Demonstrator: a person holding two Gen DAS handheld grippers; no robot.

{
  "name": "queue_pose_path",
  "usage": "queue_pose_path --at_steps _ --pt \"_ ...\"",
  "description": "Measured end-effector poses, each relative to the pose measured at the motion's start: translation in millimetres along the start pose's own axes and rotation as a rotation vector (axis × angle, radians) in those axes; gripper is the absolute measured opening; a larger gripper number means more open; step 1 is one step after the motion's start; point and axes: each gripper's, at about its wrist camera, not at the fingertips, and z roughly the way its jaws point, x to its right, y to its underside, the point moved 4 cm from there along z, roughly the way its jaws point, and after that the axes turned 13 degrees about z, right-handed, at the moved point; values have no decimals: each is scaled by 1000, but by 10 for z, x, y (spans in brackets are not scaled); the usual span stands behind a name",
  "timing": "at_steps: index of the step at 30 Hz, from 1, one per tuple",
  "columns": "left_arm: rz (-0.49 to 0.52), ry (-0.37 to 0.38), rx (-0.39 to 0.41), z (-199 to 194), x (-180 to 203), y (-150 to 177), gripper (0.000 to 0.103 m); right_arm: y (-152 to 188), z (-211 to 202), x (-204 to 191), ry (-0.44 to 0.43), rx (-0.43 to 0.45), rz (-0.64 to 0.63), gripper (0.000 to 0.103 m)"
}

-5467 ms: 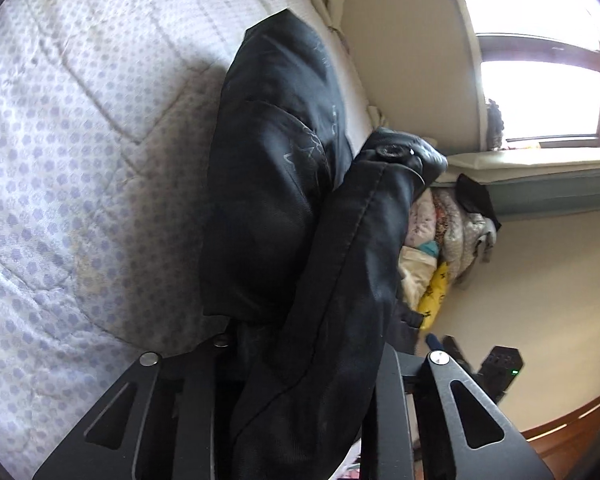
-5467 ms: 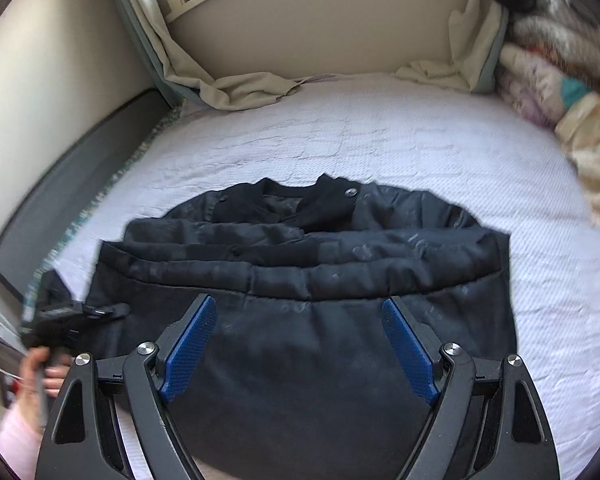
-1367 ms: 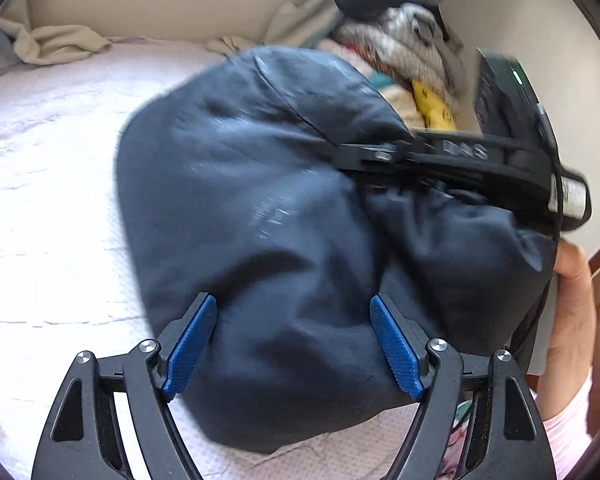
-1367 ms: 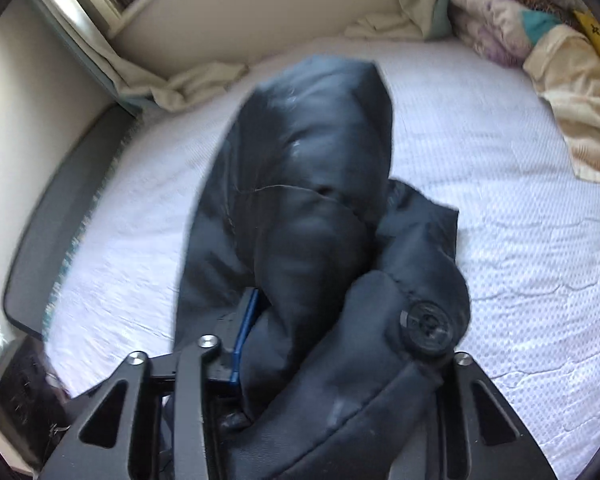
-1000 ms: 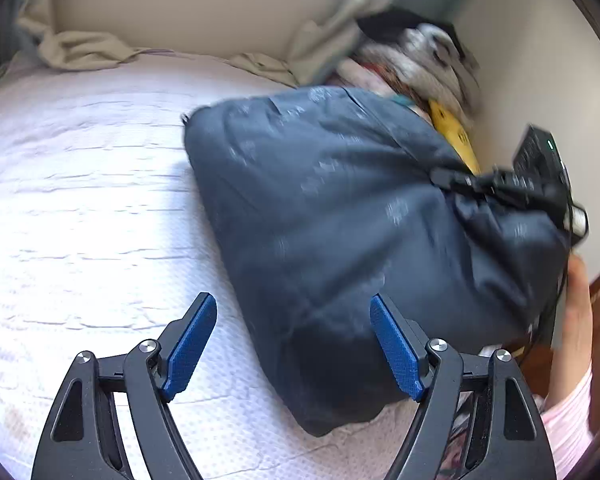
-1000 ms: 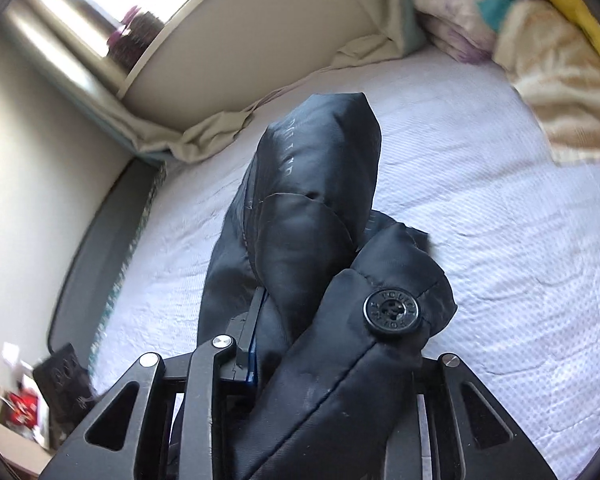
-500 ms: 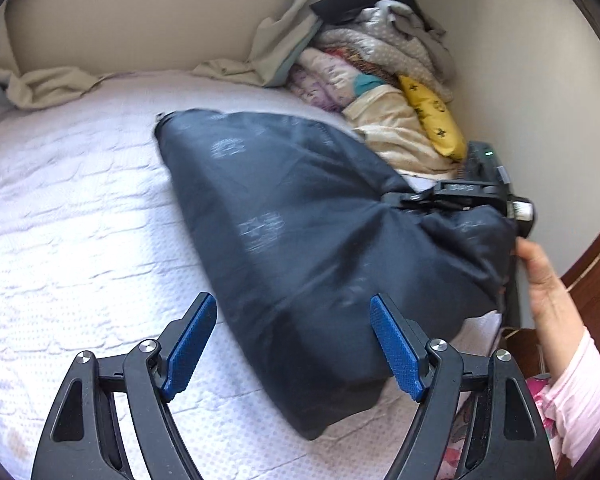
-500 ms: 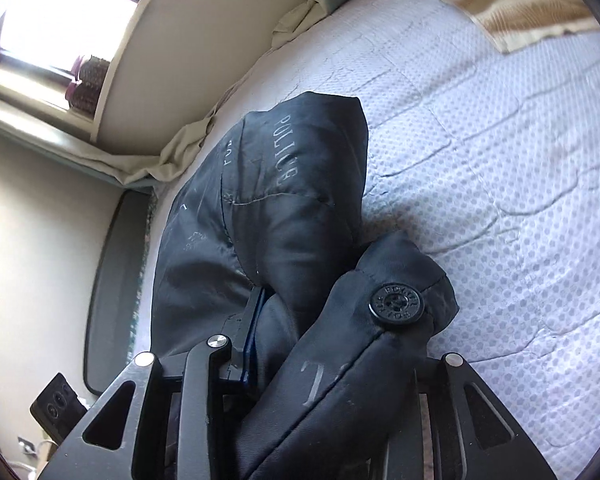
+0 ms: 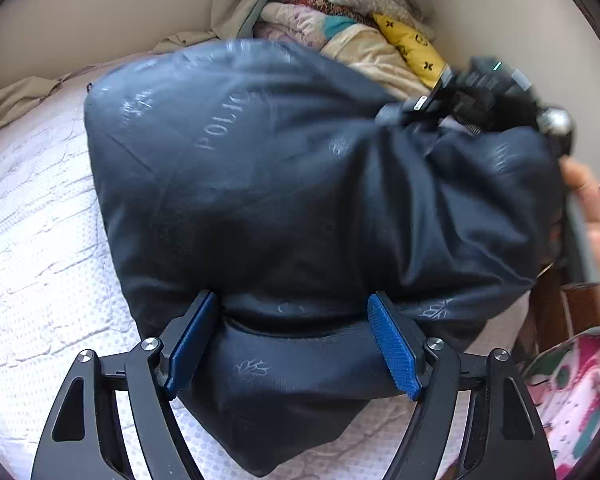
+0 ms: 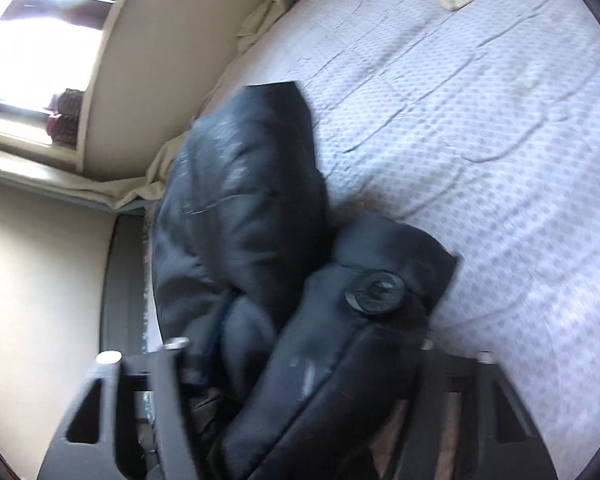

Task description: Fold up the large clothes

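Folding the black jacket (image 9: 300, 184) over on the bed (image 9: 40, 240): our right gripper (image 10: 300, 360) clamped on it, left gripper (image 9: 292, 344) spread around its edge; next, close left.

Black tongs (image 9: 292, 344), blue ribbed pads (image 9: 392, 348)

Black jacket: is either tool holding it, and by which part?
Right tool grips the black jacket by bunched fabric beside its snap button; left tool straddles it, open.
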Motion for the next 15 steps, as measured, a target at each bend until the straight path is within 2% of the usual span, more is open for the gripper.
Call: queue_pose_path --at_steps 3,7,9,11,12,13,15 --pt "-8 3 -1 -10 -16 -10 79 74 -248 -174 65 91 -49 78" --pt "-14 -7 -1 15 -34 -6 79 254 -834 -645 225 416 -249 78" --pt "-5 -17 -4 19 -17 -10 79 415 -1027 -924 233 526 -377 76" --pt "-1 -29 -7 21 -1 -15 79 622 -1088 -1199 196 545 -498 64" --pt "1 -33 -8 17 9 -7 79 687 -1060 -1265 184 530 -524 52" --pt "4 -38 -9 17 14 -6 79 775 -981 -1344 176 486 -563 40" --pt "7 -43 -12 13 18 7 80 877 -796 -1415 198 421 -613 26"
